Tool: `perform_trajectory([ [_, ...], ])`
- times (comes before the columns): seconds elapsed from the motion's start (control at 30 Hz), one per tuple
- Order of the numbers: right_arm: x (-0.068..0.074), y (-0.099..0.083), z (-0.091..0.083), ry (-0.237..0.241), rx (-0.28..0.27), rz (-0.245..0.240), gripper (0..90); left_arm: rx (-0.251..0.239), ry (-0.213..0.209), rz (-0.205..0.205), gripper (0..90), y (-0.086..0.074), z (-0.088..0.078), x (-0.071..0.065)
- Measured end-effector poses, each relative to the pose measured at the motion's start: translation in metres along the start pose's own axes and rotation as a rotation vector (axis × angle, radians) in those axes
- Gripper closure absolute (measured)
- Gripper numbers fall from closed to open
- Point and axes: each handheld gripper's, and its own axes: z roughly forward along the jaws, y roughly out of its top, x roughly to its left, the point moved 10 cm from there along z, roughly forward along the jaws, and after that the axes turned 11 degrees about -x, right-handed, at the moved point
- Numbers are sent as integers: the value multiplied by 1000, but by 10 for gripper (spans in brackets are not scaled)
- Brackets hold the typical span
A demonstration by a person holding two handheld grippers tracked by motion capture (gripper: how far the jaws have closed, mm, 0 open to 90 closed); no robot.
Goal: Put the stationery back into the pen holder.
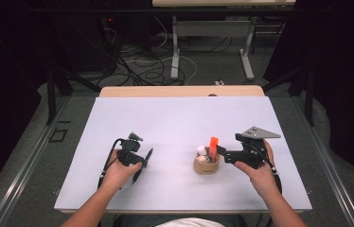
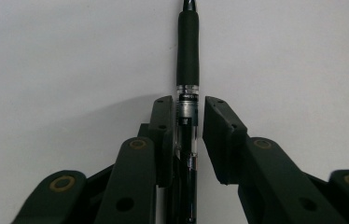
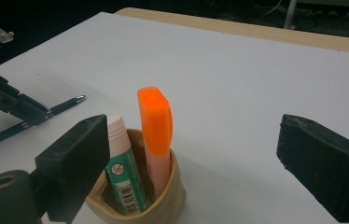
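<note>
Tongs first: my left tongs (image 2: 187,135) have the black pen (image 2: 187,60) lying between their jaws. One jaw sits against the barrel, the other stands just off it with a thin gap, so I read them as nearly closed but not yet pinching. I judge the pen runs along the jaws, not across, because I came at it lengthwise as it lay flat on the white worktop (image 1: 175,123).

My right tongs (image 3: 200,154) are spread wide and hold nothing. They stand just beside the tan pen cup (image 3: 172,200), on the side away from the pen, with the cup's near rim between the jaws. I judge they are there to steady the cup while the pen is brought over.

The pen lies well apart from the cup, toward my left hand (image 1: 120,172). It has a dark rubber grip sleeve, a clear section with a silver ring, and a metal tip pointing away from the left tongs.

In the cup, an orange highlighter (image 3: 156,135) stands upright, cap up, and a white glue stick (image 3: 123,172) with a green label leans just beside it.
</note>
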Motion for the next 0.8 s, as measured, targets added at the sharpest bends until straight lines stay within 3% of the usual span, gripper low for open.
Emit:
perform_trajectory([
  [0.43,3,1,0,10,-3,16,95,-13,-31,4,795,1,-2,-4],
  [0.8,5,3,0,11,-12,26,95,-114,-58,2,795,11,-13,-7],
])
